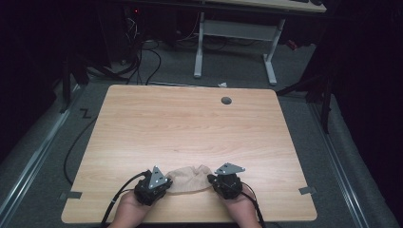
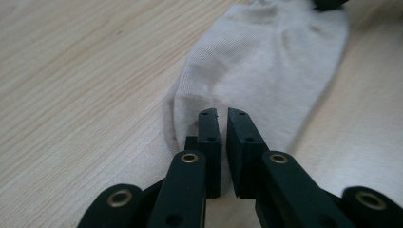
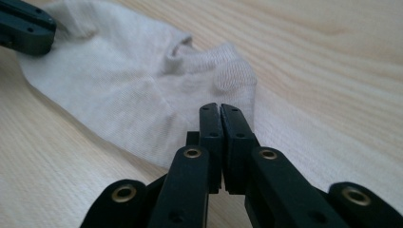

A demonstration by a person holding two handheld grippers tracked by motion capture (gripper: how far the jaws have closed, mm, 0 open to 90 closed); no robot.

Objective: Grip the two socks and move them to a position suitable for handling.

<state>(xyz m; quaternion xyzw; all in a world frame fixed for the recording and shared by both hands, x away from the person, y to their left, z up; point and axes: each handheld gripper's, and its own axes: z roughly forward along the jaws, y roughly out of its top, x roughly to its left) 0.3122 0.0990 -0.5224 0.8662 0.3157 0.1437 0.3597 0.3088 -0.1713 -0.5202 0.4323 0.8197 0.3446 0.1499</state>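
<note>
A beige ankle sock (image 1: 190, 178) lies flat near the front edge of the wooden table (image 1: 190, 123), between the two hand-held grippers. My left gripper (image 1: 167, 183) is at the sock's left end. In the left gripper view its jaws (image 2: 223, 114) stand together with only a thin slit, above the toe end of the sock (image 2: 266, 61), and I see no cloth between them. My right gripper (image 1: 212, 179) is at the sock's right end. Its jaws (image 3: 220, 108) are pressed shut over the cuff end of the sock (image 3: 128, 85), with nothing seen between the pads.
A grey cable hole (image 1: 226, 100) sits near the table's far edge. Bits of grey tape (image 1: 307, 190) mark the front corners. Beyond the table stand a white desk frame (image 1: 235, 31) and cables on the floor (image 1: 147, 61). The left gripper's tip (image 3: 26, 28) shows in the right gripper view.
</note>
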